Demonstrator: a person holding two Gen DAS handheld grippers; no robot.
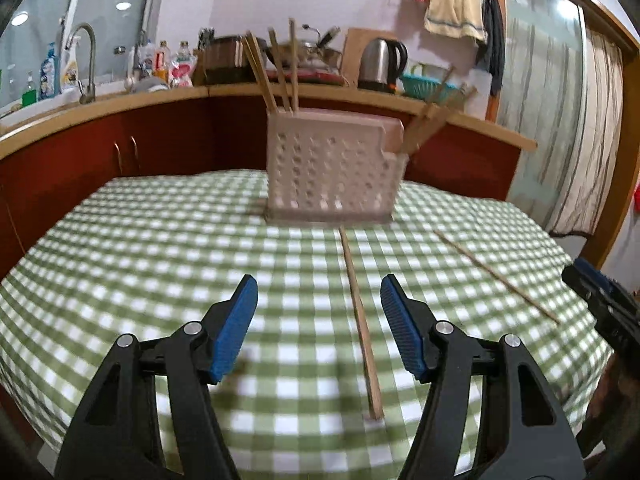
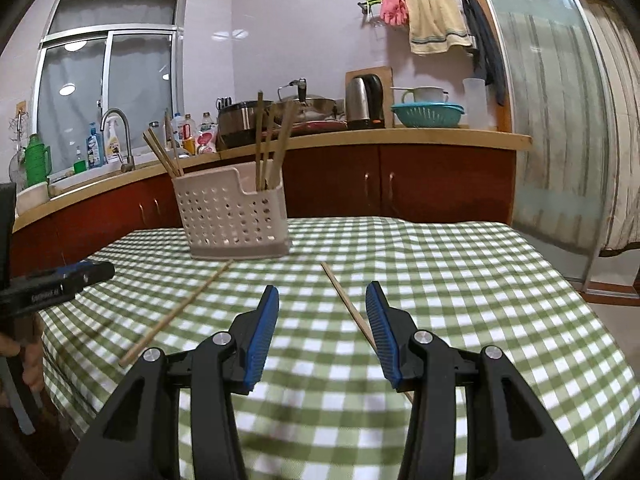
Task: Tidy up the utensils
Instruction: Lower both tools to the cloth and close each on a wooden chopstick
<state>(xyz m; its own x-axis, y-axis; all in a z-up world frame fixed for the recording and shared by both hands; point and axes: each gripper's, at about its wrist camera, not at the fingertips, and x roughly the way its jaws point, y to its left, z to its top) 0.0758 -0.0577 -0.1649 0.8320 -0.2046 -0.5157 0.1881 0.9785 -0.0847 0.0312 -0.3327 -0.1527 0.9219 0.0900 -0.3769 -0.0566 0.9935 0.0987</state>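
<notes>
A white perforated utensil holder (image 1: 334, 170) stands at the far side of the green checked table, with several wooden chopsticks upright in it; it also shows in the right wrist view (image 2: 234, 218). Two loose chopsticks lie on the cloth. One chopstick (image 1: 362, 322) lies between my left gripper's fingers, below them. My left gripper (image 1: 318, 312) is open and empty. The other chopstick (image 1: 496, 276) lies to the right. In the right wrist view that one (image 2: 352, 308) runs beside my right finger, and the first (image 2: 178, 312) lies to the left. My right gripper (image 2: 322, 320) is open and empty.
A wooden counter (image 2: 400, 136) with red cabinets runs behind the table, carrying a kettle (image 2: 362, 100), pots, bottles and a sink tap (image 2: 118, 136). The other gripper shows at the right edge (image 1: 600, 300) and the left edge (image 2: 56, 284). A glass door (image 2: 552, 120) stands at right.
</notes>
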